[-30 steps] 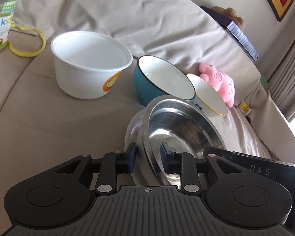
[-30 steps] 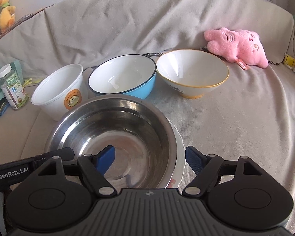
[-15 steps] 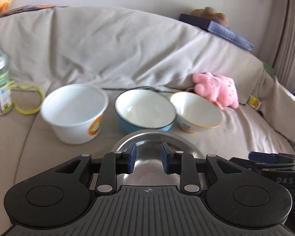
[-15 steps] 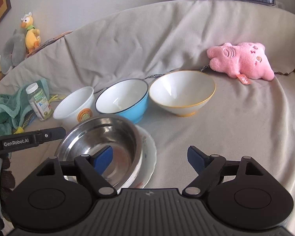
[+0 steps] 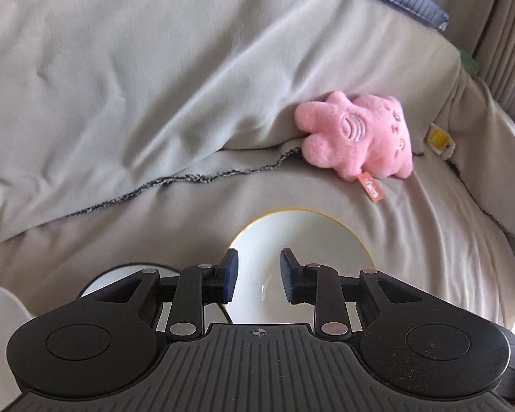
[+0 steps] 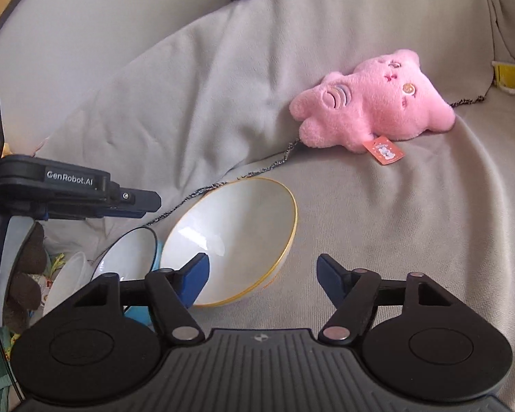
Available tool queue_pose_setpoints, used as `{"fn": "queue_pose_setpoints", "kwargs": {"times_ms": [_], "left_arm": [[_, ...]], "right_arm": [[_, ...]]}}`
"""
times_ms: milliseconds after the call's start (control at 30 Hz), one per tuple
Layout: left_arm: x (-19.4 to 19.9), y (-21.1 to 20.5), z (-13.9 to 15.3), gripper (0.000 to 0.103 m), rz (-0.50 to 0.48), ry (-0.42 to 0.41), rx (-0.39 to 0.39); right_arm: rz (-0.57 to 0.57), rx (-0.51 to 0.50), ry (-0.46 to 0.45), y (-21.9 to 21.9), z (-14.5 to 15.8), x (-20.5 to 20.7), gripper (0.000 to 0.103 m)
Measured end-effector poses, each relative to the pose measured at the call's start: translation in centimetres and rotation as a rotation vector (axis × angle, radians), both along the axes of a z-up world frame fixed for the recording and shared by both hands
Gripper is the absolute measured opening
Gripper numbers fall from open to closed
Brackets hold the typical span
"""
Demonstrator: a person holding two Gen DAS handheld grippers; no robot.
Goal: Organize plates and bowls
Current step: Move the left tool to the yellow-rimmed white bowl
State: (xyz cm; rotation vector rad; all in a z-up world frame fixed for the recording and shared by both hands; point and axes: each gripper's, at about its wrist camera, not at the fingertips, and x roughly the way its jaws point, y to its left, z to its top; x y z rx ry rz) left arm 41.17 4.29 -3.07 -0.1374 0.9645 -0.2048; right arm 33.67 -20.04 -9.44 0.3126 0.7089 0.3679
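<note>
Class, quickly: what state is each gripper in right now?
Left gripper: open, holding nothing, above the yellow-rimmed bowl.
Right gripper: open, jaws closing, nothing gripped.

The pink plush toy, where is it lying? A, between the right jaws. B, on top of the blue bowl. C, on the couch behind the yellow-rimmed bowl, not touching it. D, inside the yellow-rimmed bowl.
C: the plush lies on the couch cover, clear of the bowl in front of it.
</note>
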Motion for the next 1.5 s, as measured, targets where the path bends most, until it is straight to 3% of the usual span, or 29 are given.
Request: {"fn": "queue_pose_setpoints", "kwargs": {"times_ms": [133, 200, 300, 433, 567, 667, 733, 900, 1000, 1100, 1167, 1233, 1367, 1500], "left_arm": [[3.4, 1.3, -3.8, 0.026, -0.007, 0.138, -0.095], [4.1, 1.8, -5.4, 0.022, -0.026, 0.162, -0.144], [4.0, 1.8, -6.0, 0.021, -0.035, 0.122, -0.189], [2.8, 1.9, -3.9, 0.024, -0.035, 0.007, -0.24], [2.9, 2.1, -2.6, 0.024, 0.053, -0.056, -0.137], [3.6, 1.9, -3.5, 0.024, 0.087, 0.01, -0.064], [3.3, 2.0, -3.2, 0.024, 0.125, 0.004, -0.028], [1.3, 2.5, 0.1, 0.024, 0.194, -0.107, -0.047], [0.1, 2.3, 2.5, 0.024, 0.211, -0.125, -0.057], [-1.2, 1.4, 4.7, 0.024, 0.2, -0.176, -0.014], [-1.6, 1.1, 5.3, 0.024, 0.185, -0.183, -0.028], [-2.0, 0.5, 5.8, 0.024, 0.193, -0.209, 0.006], [-2.4, 0.6, 6.8, 0.024, 0.255, -0.16, -0.131], [-4.8, -2.0, 8.7, 0.024, 0.233, -0.202, -0.023]], "right_arm": [[0.02, -0.024, 0.049, 1.6, -1.9, 2.6, 0.057], [0.022, -0.014, 0.077, 1.8, -2.9, 3.3, 0.057], [0.036, 0.029, 0.118, 2.1, -4.1, 4.2, 0.055], [0.054, 0.023, 0.106, 2.8, -4.5, 4.3, 0.054], [0.057, 0.022, 0.087, 2.8, -4.7, 4.4, 0.054], [0.051, 0.031, 0.084, 2.7, -5.0, 4.5, 0.054], [0.061, 0.034, 0.091, 2.4, -5.0, 4.3, 0.054], [0.046, -0.028, 0.046, 1.8, -4.1, 3.0, 0.055], [0.05, -0.027, 0.012, 1.1, -3.4, 2.0, 0.055], [0.041, -0.004, -0.003, 0.3, -2.7, 1.5, 0.055], [0.027, 0.013, -0.01, -0.3, -2.2, 1.3, 0.055], [0.022, 0.034, -0.015, -0.9, -1.8, 1.4, 0.055], [0.022, 0.055, -0.023, -1.4, -1.0, 1.3, 0.056], [0.046, 0.067, -0.039, -1.7, 0.0, 0.5, 0.059]]}}
